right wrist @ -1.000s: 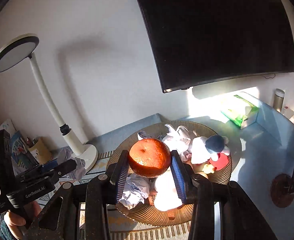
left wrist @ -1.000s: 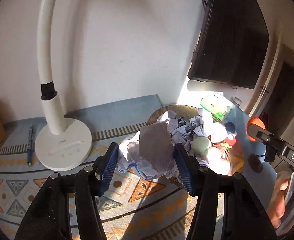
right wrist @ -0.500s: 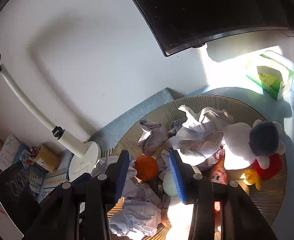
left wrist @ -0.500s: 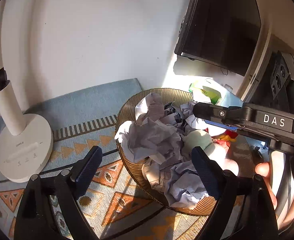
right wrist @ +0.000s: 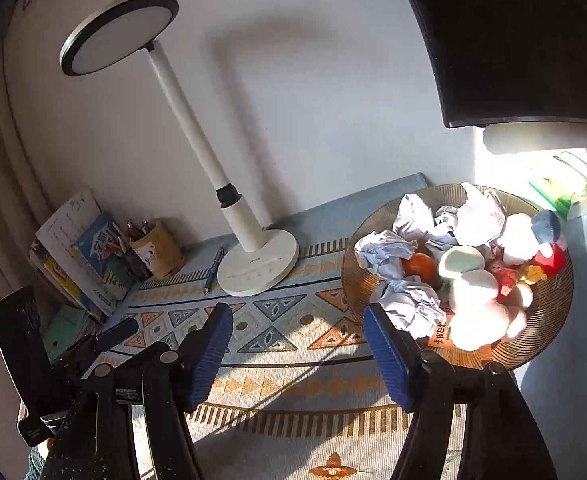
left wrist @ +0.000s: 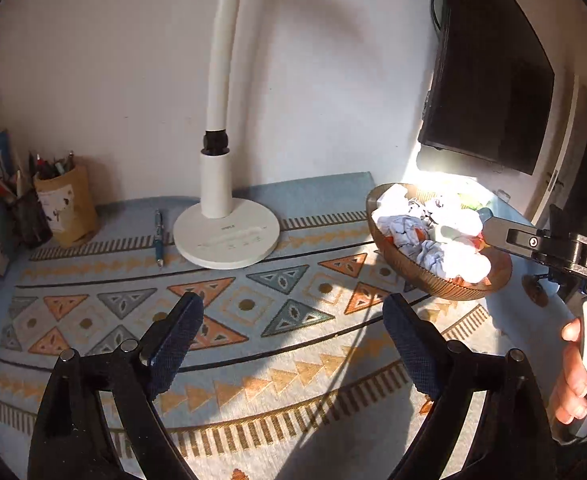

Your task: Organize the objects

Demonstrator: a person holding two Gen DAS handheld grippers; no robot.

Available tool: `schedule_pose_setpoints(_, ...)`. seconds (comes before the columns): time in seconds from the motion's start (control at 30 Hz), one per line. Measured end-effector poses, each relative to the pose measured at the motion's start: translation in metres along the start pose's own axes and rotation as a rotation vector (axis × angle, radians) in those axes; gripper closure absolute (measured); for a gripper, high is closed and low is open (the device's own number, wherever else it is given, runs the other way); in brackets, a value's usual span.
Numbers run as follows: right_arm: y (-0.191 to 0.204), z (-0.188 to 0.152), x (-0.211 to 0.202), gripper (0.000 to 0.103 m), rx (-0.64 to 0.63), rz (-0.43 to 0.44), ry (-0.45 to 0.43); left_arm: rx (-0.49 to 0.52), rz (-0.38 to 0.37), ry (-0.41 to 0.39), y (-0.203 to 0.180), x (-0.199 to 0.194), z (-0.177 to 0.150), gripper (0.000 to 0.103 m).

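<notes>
You held both the left gripper and right gripper wide open and empty above the patterned mat, the orange lying in the basket.

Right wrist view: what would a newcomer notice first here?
The sunlit basket at right, heaped with crumpled paper, an orange and soft toys. Next, the white desk lamp standing on the patterned mat at centre. Both hand-held grippers are open.

Black left tool with textured navy pads, silver screws.
</notes>
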State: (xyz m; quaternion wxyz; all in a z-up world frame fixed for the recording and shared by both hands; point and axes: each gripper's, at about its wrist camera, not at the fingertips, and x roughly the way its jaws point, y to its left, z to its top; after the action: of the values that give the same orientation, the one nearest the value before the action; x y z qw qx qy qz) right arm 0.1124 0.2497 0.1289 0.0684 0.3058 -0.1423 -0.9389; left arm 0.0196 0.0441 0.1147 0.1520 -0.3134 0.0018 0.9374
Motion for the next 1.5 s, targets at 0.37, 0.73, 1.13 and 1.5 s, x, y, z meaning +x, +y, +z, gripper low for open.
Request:
schedule_pose_setpoints(0.37, 0.059, -0.103, 0.062, 0.02, -0.14, -0.243, 0.006, -0.104, 0.186, 0.062, 0.075, -0.017, -0.093, 0.011)
schedule_pose_setpoints(0.73, 0.059, -0.111, 0.112, 0.02, -0.183, -0.281, 0.181, -0.176, 0.223, 0.097, 0.086, 0.006, -0.089, 0.011)
schedule_pose_setpoints(1.13, 0.046, -0.112, 0.116, 0.02, -0.104, -0.252, 0.229, -0.235, 0.213, 0.093, 0.094, 0.002, -0.094, 0.007)
schedule_pose_setpoints(1.5, 0.047, -0.112, 0.115, 0.02, -0.106, -0.242, 0.23, -0.158, 0.25, 0.17, 0.082, 0.015, -0.095, 0.006)
